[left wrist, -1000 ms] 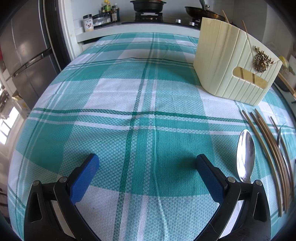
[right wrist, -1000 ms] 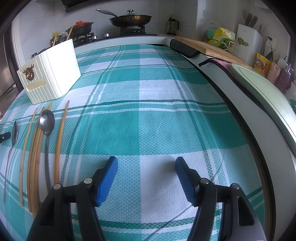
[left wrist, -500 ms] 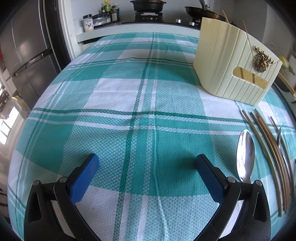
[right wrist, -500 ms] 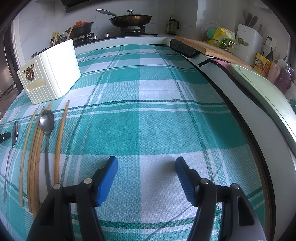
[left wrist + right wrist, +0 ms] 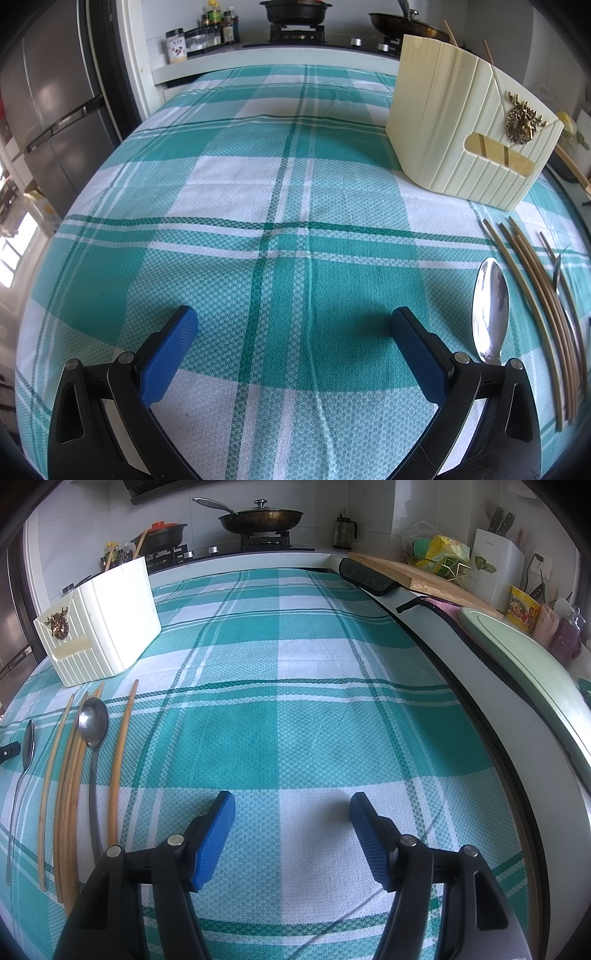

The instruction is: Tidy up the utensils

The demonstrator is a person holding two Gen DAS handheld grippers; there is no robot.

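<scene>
A cream ribbed utensil holder [image 5: 469,129] [image 5: 99,627] with a brass deer ornament stands on the teal plaid cloth. In front of it lie several bamboo chopsticks [image 5: 535,306] [image 5: 70,782] and two metal spoons: a large one [image 5: 489,306] [image 5: 94,723] and a smaller one [image 5: 27,744]. My left gripper [image 5: 293,325] is open above bare cloth, with the large spoon just right of its right finger. My right gripper [image 5: 291,808] is open too, with nothing between its blue pads; the utensils lie to its left.
A stove with pans [image 5: 260,517] runs along the back counter, and a fridge [image 5: 48,110] stands at the left. On the right are a wooden board [image 5: 417,576], a green tray [image 5: 524,664], a knife block [image 5: 495,565] and jars. A black counter edge [image 5: 480,716] borders the cloth.
</scene>
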